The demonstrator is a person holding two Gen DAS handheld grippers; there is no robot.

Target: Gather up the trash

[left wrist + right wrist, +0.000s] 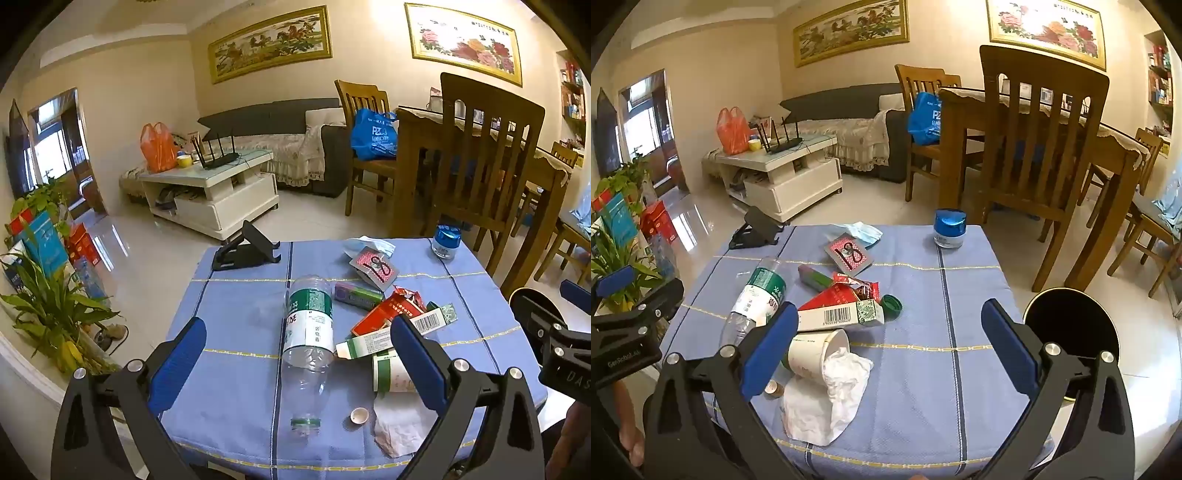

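Note:
Trash lies on a blue tablecloth (236, 398): a clear plastic bottle (309, 332) with a green-white label on its side, its white cap (359, 416), a red-white carton (391, 317), a paper cup (816, 352), a crumpled tissue (827, 398), a green cap (892, 305), a red wrapper (862, 286) and a face mask (860, 230). My left gripper (299, 350) is open above the bottle. My right gripper (890, 350) is open and empty above bare cloth, right of the cup and tissue. The bottle also shows in the right wrist view (753, 302).
A round black bin (1071, 325) stands on the floor beside the table's right edge. A black phone stand (245, 249), a blue-lidded jar (948, 228) and a red card (849, 254) sit on the far side. Wooden chairs (1034, 147) stand behind.

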